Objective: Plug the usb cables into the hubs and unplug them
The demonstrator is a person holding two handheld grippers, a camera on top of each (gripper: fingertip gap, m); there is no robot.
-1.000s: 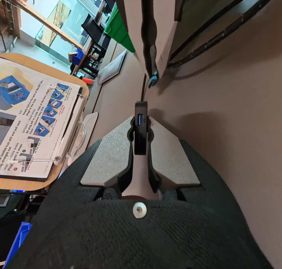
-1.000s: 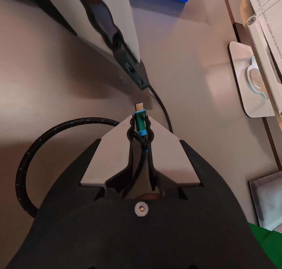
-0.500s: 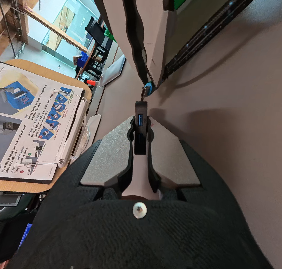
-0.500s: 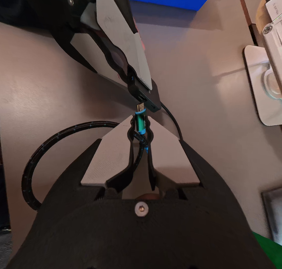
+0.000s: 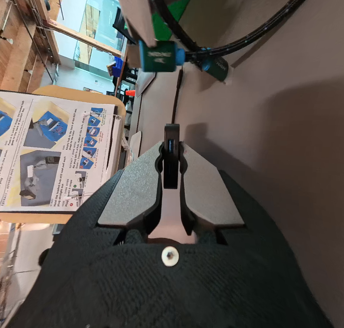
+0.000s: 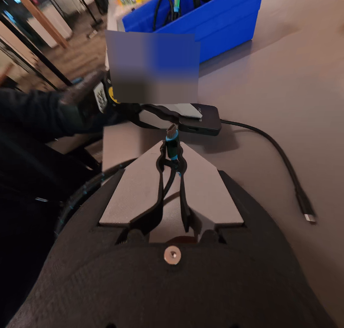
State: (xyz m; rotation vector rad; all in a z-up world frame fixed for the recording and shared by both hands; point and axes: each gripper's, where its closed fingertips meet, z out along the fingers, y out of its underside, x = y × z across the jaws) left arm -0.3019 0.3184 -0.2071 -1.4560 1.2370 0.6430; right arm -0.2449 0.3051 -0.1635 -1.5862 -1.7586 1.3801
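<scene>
The right gripper (image 6: 172, 148) is clenched on a green plug (image 6: 172, 146) of a braided cable (image 5: 242, 38); its metal tip now points at the side ports of the black hub (image 6: 200, 121), nearer than half a second ago but not yet inside. The left gripper (image 5: 171, 151) stays closed on that hub above the grey table (image 6: 279, 96). A blue bin (image 6: 214, 25) stands behind.

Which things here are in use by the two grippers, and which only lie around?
In use:
- black hub, clamped in the left gripper
- green plug on a braided cable, clamped in the right gripper, its metal tip close to the hub's ports

Lying around:
- blue bin holding cables
- instruction sheet
- second green plug on the table
</scene>
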